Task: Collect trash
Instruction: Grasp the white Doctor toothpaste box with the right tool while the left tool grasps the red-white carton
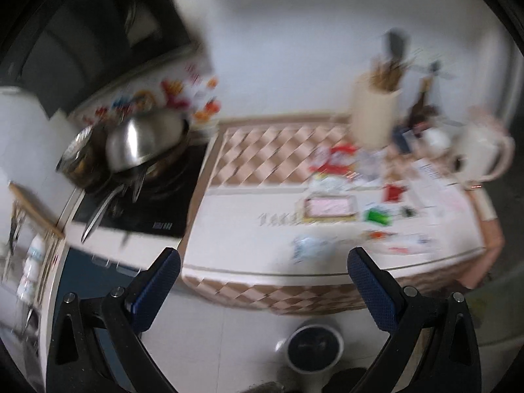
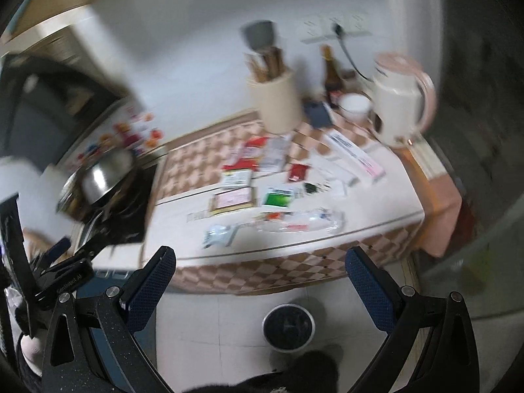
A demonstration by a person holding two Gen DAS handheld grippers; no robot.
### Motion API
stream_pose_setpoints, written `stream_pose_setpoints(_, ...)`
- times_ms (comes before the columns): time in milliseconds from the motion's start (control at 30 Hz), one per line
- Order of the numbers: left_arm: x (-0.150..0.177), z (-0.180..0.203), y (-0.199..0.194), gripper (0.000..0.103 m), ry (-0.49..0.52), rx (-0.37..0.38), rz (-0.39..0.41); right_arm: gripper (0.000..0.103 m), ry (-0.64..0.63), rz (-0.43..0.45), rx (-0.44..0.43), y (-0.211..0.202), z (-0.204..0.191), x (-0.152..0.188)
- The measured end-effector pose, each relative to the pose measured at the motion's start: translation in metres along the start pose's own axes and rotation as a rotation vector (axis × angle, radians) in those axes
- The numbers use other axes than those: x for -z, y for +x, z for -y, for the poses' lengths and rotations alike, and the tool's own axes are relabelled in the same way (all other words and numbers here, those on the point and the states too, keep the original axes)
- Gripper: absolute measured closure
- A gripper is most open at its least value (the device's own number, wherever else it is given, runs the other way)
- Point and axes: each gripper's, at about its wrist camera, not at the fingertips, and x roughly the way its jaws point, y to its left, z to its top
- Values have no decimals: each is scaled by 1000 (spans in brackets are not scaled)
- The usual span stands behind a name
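- Both views are motion-blurred, and both look down from the near side onto a counter [image 2: 376, 216] covered with a pink and brown checked cloth
- The left gripper [image 1: 263, 263] has its blue-padded fingers [image 1: 163, 273] spread wide with nothing between them; it hangs over the floor, short of the counter's near edge
- The right gripper [image 2: 260, 260] is released in the same way, fingers [image 2: 360, 268] wide apart and empty, also short of the near edge
- The trash lies scattered over the middle and right of the counter: a green packet [image 2: 278, 198], a small red packet [image 2: 298, 172], a pink rectangular wrapper with a yellowish border [image 2: 233, 200], a red and white wrapper [image 2: 252, 150] farther back, and a silvery-white sachet [image 2: 217, 234] near the front edge
- Only the right wrist view shows a crumpled clear plastic bottle [image 2: 303, 221] lying on its side near the front edge, just right of the sachet; in the left view that area is too smeared to make out
- A round white bin with a dark inside [image 2: 288, 327] stands on the tiled floor in front of the counter, between the fingers in each view
- At the far right of the counter stand a cream utensil holder [image 2: 276, 101], a dark bottle [image 2: 331, 72] and a white and pink kettle [image 2: 398, 104]
- The left wrist view shows the stove [image 1: 157, 193] at left more fully, with a steel bowl [image 1: 144, 139] upturned over a pan
- The right wrist view alone catches the other gripper's black body [image 2: 62, 271] at its left edge
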Motion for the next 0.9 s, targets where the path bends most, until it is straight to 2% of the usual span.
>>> stream_pose_setpoints(100, -1, 0, 63, 0, -64, -52, -129, 0, 77, -51, 55, 46, 34, -12)
stream_pose_setpoints(200, -1, 6, 110, 0, -128, -61, -248, 0, 96, -90, 136, 91, 64, -30)
stream_pose_setpoints(300, -12, 30, 160, 0, -217, -56, -371, 0, 81, -123, 194, 138, 95, -56)
stream_pose_setpoints(467, -37, 87, 236, 0, -372, -11, -557, 0, 51, -190, 263, 226, 150, -117)
stream_pose_setpoints(667, -56, 115, 295, 0, -537, -1, -654, 0, -36, -271, 362, 334, 195, -188)
stream_pose_setpoints(767, -51, 109, 315, 0, -681, 13, -705, 3, -102, -338, 361, 385, 199, -204)
stream_pose_setpoints(833, -47, 101, 324, 0, -785, 18, -724, 11, -139, -388, 348, 411, 197, -207)
stream_pose_setpoints(900, -42, 92, 329, 0, -887, 24, -728, 15, -170, -427, 314, 434, 192, -207)
